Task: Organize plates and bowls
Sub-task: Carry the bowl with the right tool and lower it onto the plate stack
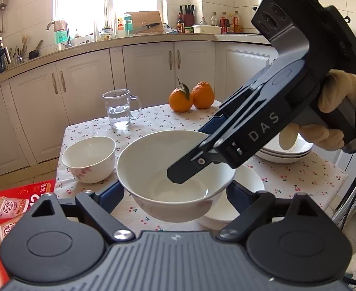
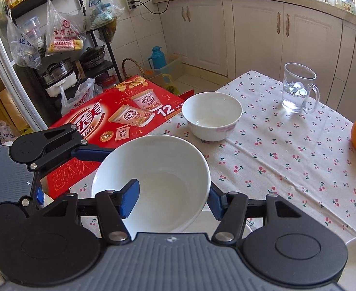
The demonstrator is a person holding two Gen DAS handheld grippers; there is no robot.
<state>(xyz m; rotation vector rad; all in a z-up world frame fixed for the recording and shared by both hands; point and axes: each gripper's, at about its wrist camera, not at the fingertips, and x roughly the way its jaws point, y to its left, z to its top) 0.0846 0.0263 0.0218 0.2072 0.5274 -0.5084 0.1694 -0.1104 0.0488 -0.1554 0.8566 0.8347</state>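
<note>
I held one large white bowl (image 1: 175, 174) above the cherry-print tablecloth (image 1: 168, 118) with both tools. My left gripper (image 1: 175, 194) had its blue pads against the bowl's outer sides, jaws fairly wide. My right gripper (image 2: 170, 198) pinched the bowl's rim, one pad inside, one outside. A smaller flowered bowl (image 2: 211, 115) sat beyond on the cloth, near a glass mug of water (image 2: 297, 88). Stacked plates (image 1: 287, 151) lay under my gloved right hand (image 1: 333, 111), with two oranges (image 1: 191, 95) at the far edge.

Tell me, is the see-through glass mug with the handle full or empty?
Partly full. The clear glass mug stands upright on the cherry-print tablecloth, with water only in its lower part.
</note>
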